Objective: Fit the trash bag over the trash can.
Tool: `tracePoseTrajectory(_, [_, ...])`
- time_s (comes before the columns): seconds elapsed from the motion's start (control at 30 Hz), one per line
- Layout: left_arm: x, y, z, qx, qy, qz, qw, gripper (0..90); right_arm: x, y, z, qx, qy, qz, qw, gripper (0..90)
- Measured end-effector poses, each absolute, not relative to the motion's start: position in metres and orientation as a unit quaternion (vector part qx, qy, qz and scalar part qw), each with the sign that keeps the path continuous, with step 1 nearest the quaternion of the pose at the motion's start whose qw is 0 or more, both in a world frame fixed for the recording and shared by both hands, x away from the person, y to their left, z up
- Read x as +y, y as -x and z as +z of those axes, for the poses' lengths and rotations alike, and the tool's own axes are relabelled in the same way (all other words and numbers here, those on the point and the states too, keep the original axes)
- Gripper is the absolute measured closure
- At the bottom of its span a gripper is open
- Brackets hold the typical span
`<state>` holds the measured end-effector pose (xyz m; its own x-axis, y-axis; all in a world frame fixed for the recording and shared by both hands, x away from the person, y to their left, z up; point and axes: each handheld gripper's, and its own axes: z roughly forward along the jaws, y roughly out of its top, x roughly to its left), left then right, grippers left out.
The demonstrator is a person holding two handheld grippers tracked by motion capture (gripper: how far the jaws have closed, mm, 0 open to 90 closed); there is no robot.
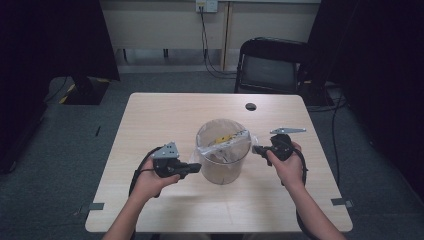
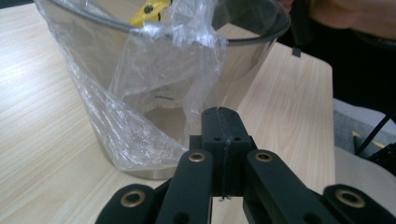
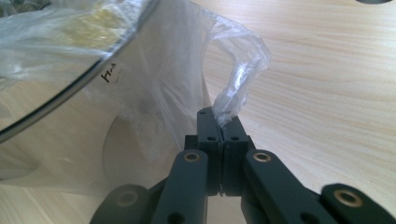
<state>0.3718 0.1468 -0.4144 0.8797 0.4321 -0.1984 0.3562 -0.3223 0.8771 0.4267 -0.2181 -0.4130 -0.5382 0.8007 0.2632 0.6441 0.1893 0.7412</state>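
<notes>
A clear plastic bucket [image 1: 222, 160] stands in the middle of the wooden table [image 1: 165, 115]. A thin clear plastic bag [image 1: 225, 142] lies in it and drapes over the rim, with something yellow [image 2: 148, 10] inside. My left gripper [image 1: 196, 167] is at the bucket's left side. Its jaws are shut, and a strand of bag film [image 2: 198, 79] runs down to the left gripper's tips [image 2: 219, 112]. My right gripper [image 1: 256, 148] is at the bucket's right rim, shut on a twisted corner of the bag [image 3: 236, 84] that sticks out between the right gripper's tips [image 3: 218, 114].
A round cable hole [image 1: 251, 106] sits near the table's far edge. A black chair [image 1: 270, 65] stands behind the table. Cables run on the grey floor [image 1: 75, 145]. The bucket carries a small white label [image 3: 110, 73].
</notes>
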Motion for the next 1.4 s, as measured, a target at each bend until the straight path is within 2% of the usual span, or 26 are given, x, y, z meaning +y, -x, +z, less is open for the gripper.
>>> tracePoseTrajectory(0.23, [0.148,-0.371,-0.408,0.238,-0.795,0.033,0.556,90.0,-0.215,-0.432,-0.426,0.767,-0.479,0.419,0.084,90.0])
tracePoseTrajectory(0.47, [0.147,-0.376,-0.421,0.252,-0.816,0.026,0.52,90.0,-0.214,-0.431,-0.422,0.767,-0.475,0.422,0.086,89.9])
tracePoseTrajectory(0.67, [0.144,-0.375,-0.42,0.249,-0.82,0.037,0.513,90.0,-0.214,-0.428,-0.415,0.769,-0.469,0.425,0.091,89.8])
tracePoseTrajectory(1.03, [0.149,-0.372,-0.409,0.242,-0.801,0.042,0.546,90.0,-0.214,-0.436,-0.431,0.765,-0.484,0.418,0.082,89.8])
tracePoseTrajectory(1.23, [0.143,-0.373,-0.419,0.243,-0.822,0.027,0.514,90.0,-0.211,-0.432,-0.423,0.771,-0.475,0.416,0.086,89.3])
tracePoseTrajectory(1.4, [0.138,-0.372,-0.421,0.24,-0.835,0.038,0.494,90.0,-0.212,-0.426,-0.414,0.773,-0.466,0.421,0.095,89.2])
